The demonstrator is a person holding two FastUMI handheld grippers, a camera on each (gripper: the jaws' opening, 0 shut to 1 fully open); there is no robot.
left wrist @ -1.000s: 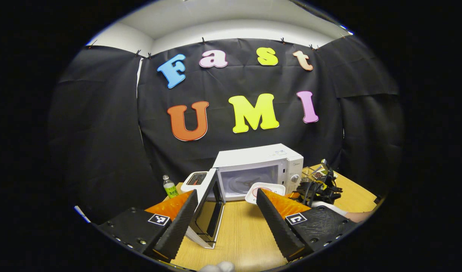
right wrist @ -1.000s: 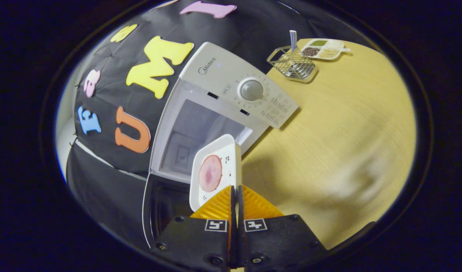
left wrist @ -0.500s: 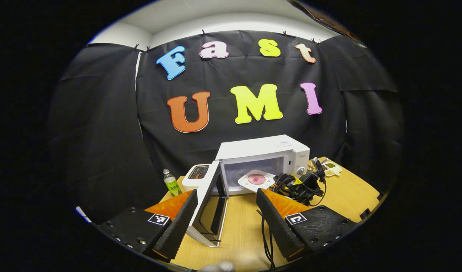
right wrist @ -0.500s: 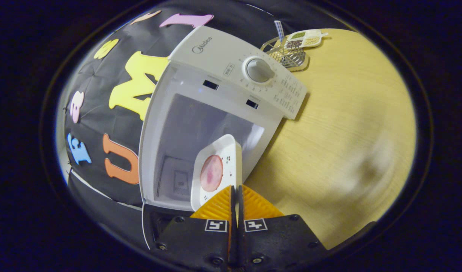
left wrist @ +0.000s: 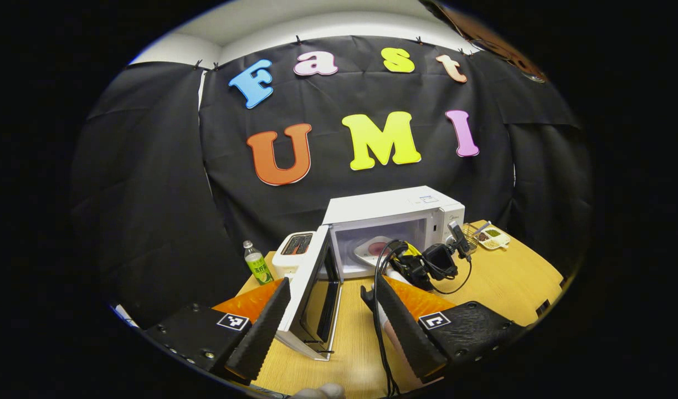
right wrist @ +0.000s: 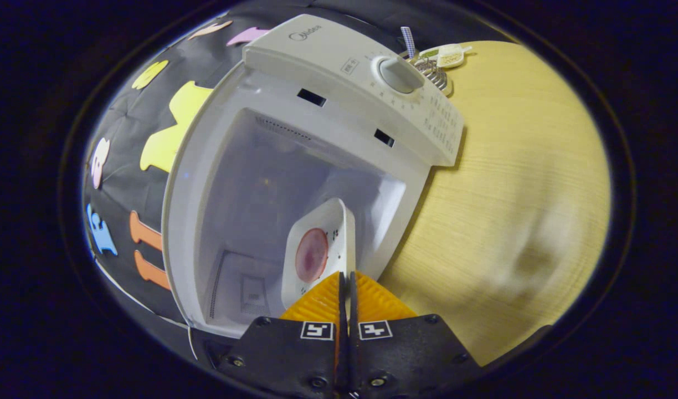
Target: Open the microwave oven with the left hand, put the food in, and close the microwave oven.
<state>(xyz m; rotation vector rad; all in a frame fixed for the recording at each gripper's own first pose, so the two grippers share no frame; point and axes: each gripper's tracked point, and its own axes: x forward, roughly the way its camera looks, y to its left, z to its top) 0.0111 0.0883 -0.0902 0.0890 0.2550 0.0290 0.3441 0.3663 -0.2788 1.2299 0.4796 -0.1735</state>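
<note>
White box-shaped microwave oven (left wrist: 391, 224): stood on the light wooden table (left wrist: 499, 277) against the black cloth wall; its dark-windowed door (left wrist: 317, 293) is swung fully open toward the left gripper's camera. In the right gripper view the pale cavity (right wrist: 272, 210) is seen from close by, with the round grey dial (right wrist: 397, 75) on the control panel.

White square plastic tray with a round pink slice of food (right wrist: 317, 252): held by its near edge, partly inside the cavity opening; in the left gripper view it is seen within the oven mouth (left wrist: 375, 249).

Right gripper (right wrist: 344, 282): fingers pressed together on the tray's rim. It is seen farther off in the left gripper view (left wrist: 422, 263), trailing black cables.

Left gripper (left wrist: 330, 310): fingers spread wide apart, nothing between them, held back from the open door.

Also catalogued: white toaster (left wrist: 296, 252), green-labelled clear bottle (left wrist: 257, 265), wire basket (right wrist: 430, 69), white divided dish of grains (left wrist: 493, 237).
</note>
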